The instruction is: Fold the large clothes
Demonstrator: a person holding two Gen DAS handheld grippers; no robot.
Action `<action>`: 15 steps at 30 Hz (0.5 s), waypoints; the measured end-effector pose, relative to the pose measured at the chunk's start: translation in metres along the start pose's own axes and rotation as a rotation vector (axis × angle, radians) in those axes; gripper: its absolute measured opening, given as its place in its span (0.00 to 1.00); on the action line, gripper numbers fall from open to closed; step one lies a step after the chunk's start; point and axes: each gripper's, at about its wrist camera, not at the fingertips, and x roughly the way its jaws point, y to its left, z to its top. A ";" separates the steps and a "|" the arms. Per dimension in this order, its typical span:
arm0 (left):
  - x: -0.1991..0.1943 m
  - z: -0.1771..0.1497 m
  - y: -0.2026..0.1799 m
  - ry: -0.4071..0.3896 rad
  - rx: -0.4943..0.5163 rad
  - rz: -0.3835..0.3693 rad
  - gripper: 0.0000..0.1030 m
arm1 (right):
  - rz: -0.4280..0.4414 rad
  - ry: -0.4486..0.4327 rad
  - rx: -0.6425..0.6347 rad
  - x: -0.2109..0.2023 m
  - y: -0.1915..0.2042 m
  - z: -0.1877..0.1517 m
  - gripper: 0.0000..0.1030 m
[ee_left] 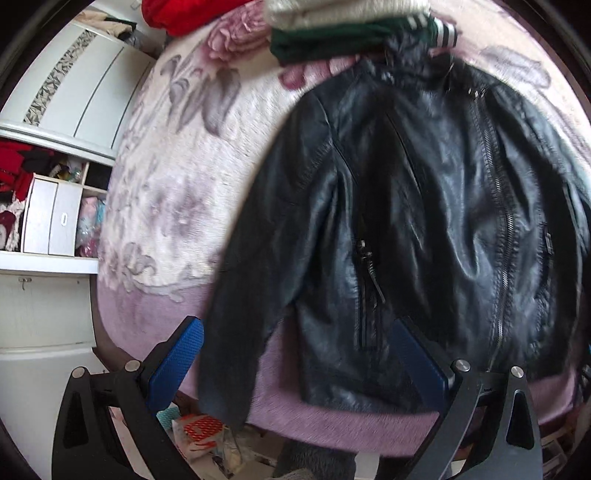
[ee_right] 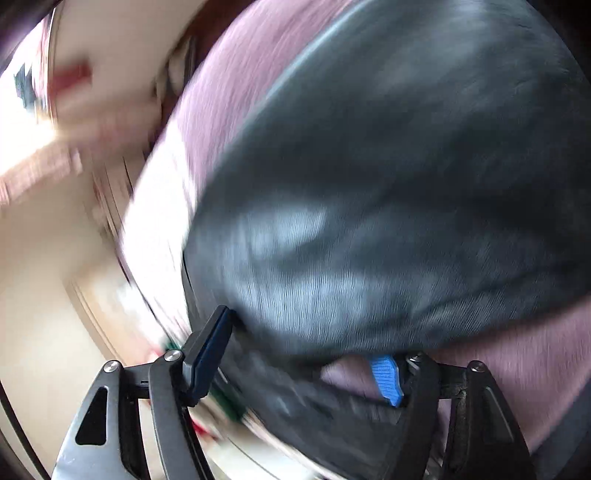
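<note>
Nearest, the left gripper point(ee_left: 295, 354) is held wide open with nothing gripped. The right gripper point(ee_right: 306, 358) is spread wide around blurry leather, no clamp seen. Beyond, the black leather jacket point(ee_left: 424, 206) is laid flat, zipper-up, on the floral blanket point(ee_left: 166, 177). Looks like folding's barely started; a sleeve probably needs pinching next.

Bare pink blanket point(ee_left: 173, 192) open from nine to eleven o'clock of the black jacket point(ee_left: 424, 206). Blocked at twelve by stacked folded clothes point(ee_left: 332, 33) touching the collar. Shelving point(ee_left: 55, 206) beyond the bed edge at nine. Floor clutter point(ee_left: 199, 432) at seven.
</note>
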 end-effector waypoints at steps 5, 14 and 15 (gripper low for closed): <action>0.024 0.014 -0.030 -0.007 0.026 -0.015 1.00 | -0.070 -0.265 -0.158 -0.040 0.035 -0.002 0.20; 0.062 0.035 -0.045 -0.021 0.036 0.005 1.00 | 0.163 -0.159 0.015 0.026 0.012 0.022 0.61; 0.064 0.038 -0.043 -0.030 0.032 0.011 1.00 | 0.229 -0.166 0.015 0.032 0.017 0.020 0.59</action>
